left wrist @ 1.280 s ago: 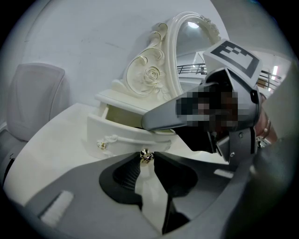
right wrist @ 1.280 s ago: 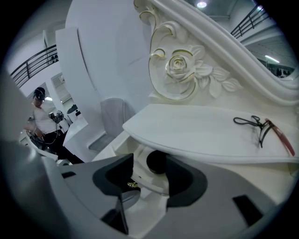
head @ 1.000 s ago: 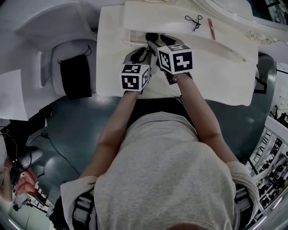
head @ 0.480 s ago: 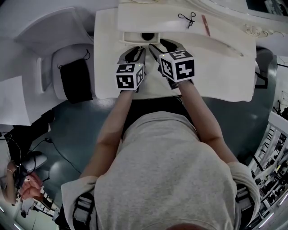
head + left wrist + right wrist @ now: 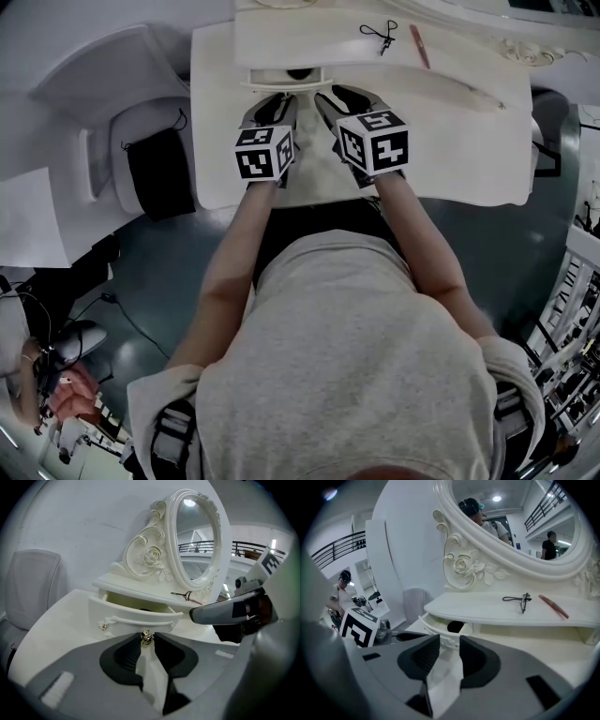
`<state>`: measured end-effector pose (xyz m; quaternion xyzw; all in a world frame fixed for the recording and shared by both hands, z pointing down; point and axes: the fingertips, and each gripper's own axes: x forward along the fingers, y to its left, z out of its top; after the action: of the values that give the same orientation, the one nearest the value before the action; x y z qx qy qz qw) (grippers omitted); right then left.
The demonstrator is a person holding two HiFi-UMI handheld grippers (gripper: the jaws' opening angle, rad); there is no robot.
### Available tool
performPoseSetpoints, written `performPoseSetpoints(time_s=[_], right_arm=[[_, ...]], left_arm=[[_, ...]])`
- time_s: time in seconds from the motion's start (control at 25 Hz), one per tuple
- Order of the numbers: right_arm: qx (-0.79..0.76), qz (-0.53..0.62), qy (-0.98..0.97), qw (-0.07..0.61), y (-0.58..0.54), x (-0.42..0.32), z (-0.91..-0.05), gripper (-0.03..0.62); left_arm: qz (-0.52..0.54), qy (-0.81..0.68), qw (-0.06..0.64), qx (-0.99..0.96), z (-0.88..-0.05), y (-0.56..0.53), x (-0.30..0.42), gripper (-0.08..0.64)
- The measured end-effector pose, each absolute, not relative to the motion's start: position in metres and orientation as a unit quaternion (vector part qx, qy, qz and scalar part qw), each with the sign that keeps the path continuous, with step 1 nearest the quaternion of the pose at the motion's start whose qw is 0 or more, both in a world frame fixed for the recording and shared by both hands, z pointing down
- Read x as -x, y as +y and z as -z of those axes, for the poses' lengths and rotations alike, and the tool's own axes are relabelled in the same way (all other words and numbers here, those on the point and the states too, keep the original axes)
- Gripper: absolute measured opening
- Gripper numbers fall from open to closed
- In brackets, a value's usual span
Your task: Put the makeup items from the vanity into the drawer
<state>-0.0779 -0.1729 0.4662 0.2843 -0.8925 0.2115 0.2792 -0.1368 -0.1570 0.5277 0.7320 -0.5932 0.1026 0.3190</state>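
Observation:
The white vanity drawer (image 5: 136, 613) stands pulled open, with a dark round item (image 5: 455, 626) lying inside it. My left gripper (image 5: 147, 638) is shut on the drawer's small gold knob (image 5: 147, 638), at the very tips of its pads. My right gripper (image 5: 449, 641) hovers just in front of the drawer. Its jaws have just been closing, a narrow gap remains and nothing is between them. On the vanity shelf lie a black wire-handled tool (image 5: 520, 600) and a red pencil (image 5: 554, 606). In the head view both grippers (image 5: 272, 101) (image 5: 337, 97) point at the drawer (image 5: 281, 77).
An oval mirror (image 5: 197, 545) in a carved white frame rises behind the shelf. A grey chair (image 5: 155, 159) with a black object on it stands left of the vanity. The white tabletop (image 5: 450, 141) spreads to the right of my hands.
My right gripper has drawn back from over the open drawer toward me and its jaws have narrowed. The left gripper has stayed at the drawer front.

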Motion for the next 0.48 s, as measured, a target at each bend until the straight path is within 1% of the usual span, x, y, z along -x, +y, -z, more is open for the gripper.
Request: performPoseSetpoints(time_s=[0.48], right_arm=[[-0.273,-0.228,-0.902,0.243,-0.1757,0.0695,-0.4647,0.017]], left_arm=[[-0.103,-0.602,0.318,-0.726,-0.5266,-0.1666,0.138,0.097]])
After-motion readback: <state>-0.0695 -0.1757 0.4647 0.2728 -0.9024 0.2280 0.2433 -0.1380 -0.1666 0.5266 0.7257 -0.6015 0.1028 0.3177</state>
